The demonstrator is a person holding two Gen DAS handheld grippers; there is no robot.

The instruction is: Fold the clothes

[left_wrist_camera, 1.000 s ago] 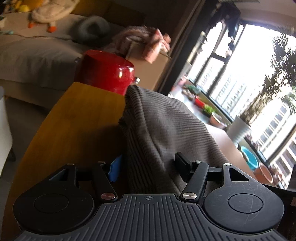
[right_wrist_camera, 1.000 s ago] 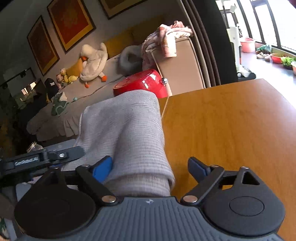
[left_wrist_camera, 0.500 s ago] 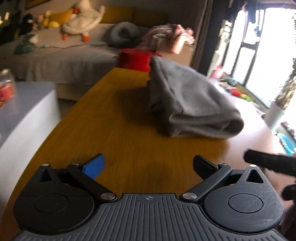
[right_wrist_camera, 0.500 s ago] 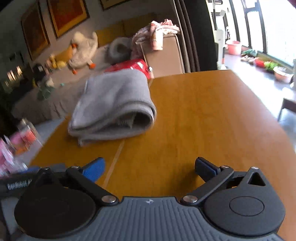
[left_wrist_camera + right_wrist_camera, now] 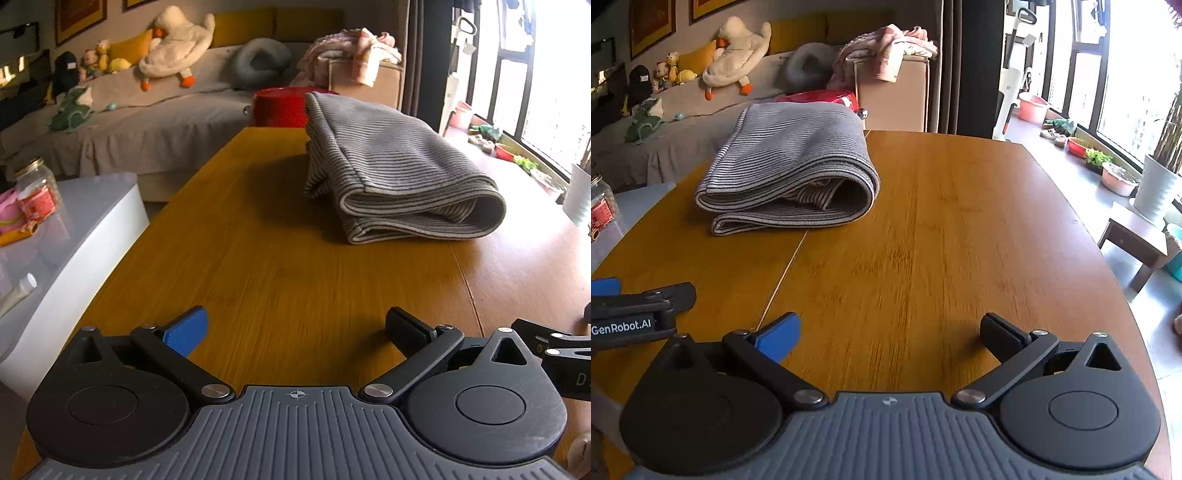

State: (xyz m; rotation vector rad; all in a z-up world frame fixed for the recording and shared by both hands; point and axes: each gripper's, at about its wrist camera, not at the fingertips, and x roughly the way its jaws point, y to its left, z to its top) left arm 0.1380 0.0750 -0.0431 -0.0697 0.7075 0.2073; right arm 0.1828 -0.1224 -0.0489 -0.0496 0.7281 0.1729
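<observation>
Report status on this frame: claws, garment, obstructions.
Left claw open, empty. Right claw open, empty. Grey striped garment folded on wooden table, apart from both claws. Red pot behind it; nothing between.

Grey-striped folded garment, honey-brown wooden table, red pot.

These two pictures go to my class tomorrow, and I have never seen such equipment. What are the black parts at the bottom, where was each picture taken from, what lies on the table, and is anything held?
A person holds a two-finger gripper in each hand; a camera on each looks forward along its fingers. One picture comes from the left gripper, the other from the right gripper. Both are open and hold nothing. On the wooden table lies one folded grey striped garment. A red container stands beyond the table's far end.
</observation>
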